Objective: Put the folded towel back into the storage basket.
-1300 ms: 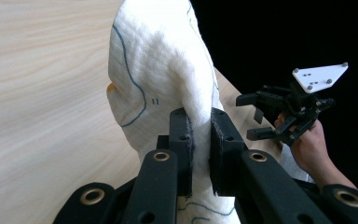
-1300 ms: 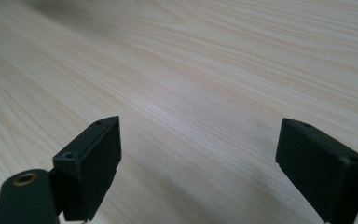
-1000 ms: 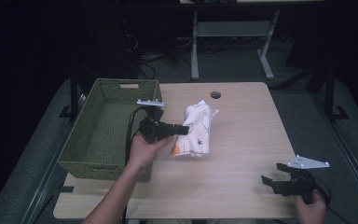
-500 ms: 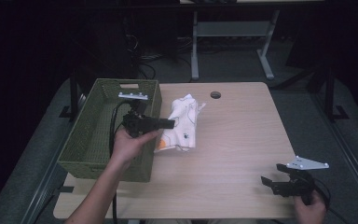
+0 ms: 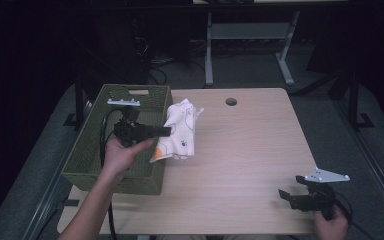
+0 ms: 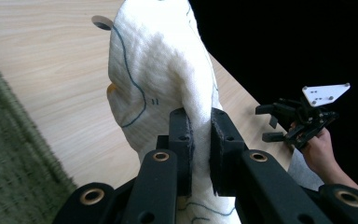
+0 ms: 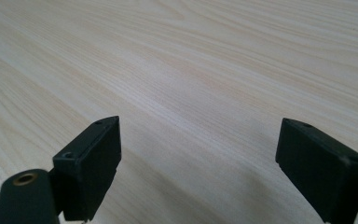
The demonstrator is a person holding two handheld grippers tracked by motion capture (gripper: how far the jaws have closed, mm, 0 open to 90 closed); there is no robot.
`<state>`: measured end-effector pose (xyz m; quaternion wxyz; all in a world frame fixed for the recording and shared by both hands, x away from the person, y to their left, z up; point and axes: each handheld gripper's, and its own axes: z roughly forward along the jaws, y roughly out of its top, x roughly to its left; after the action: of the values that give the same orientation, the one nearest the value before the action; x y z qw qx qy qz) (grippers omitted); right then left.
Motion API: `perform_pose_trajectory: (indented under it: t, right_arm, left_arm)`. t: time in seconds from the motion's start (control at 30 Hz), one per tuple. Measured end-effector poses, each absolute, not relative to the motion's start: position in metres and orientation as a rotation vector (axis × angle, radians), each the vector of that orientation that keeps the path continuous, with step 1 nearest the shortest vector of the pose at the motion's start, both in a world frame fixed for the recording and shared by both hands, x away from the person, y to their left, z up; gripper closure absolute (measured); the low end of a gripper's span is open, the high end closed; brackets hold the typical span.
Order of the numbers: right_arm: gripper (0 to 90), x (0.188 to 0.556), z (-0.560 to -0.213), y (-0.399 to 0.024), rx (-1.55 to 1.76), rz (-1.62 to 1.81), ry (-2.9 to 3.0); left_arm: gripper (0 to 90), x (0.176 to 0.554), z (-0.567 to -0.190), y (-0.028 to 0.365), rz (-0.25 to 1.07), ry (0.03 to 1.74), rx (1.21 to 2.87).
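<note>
A white cloth (image 5: 180, 132) with thin dark line markings and an orange patch hangs lifted off the desk (image 5: 250, 150), just beside the right rim of the green woven basket (image 5: 92, 150). The left tongs (image 5: 166, 131) are clamped on a fold of it; in the left gripper view the fabric (image 6: 163, 79) is pinched between both black jaws. The left hand (image 5: 120, 152) holds them over the basket. Well apart, near the desk's front right corner, the right tongs (image 5: 286, 196) stand wide apart above bare wood (image 7: 191, 70), holding nothing.

wood table (image 5: 250, 150), dark floor (image 5: 260, 70), metal frame (image 5: 245, 30)
</note>
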<state>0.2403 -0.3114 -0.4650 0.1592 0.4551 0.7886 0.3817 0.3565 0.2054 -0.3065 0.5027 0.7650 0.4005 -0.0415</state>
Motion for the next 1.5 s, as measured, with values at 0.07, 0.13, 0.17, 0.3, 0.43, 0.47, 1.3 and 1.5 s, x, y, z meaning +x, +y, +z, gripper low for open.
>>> perform_pose_trajectory:
  t: [0.07,0.13,0.17,0.3,0.43,0.47,1.3,1.5]
  right_arm:
    - [13.7,0.24,-0.465,-0.311,1.3,1.089,2.256]
    - [13.7,0.24,-0.465,-0.311,1.299,1.089,2.256]
    - [13.7,0.24,-0.465,-0.311,1.297,1.088,2.257]
    - [13.8,0.24,-0.465,-0.311,1.296,1.091,2.254]
    - [13.7,0.24,-0.465,-0.311,1.288,1.09,2.262]
    - [13.7,0.24,-0.465,-0.311,1.288,1.091,2.265]
    - [13.8,0.239,-0.46,-0.308,1.257,1.085,2.27]
    - [13.7,0.239,-0.46,-0.307,1.255,1.08,2.272]
  left_arm:
    - [81.9,0.356,-0.306,0.209,-0.098,0.977,1.845]
    - [81.9,0.356,-0.306,0.213,-0.093,0.98,1.844]
    - [81.9,0.355,-0.306,0.215,-0.091,0.985,1.843]
    - [81.9,0.354,-0.305,0.222,-0.086,0.996,1.837]
    - [81.9,0.354,-0.304,0.227,-0.079,0.997,1.845]
    - [81.9,0.354,-0.304,0.228,-0.077,0.998,1.844]
    - [81.9,0.354,-0.312,0.286,-0.058,1.105,1.795]
    - [81.5,0.351,-0.312,0.296,-0.041,1.124,1.813]
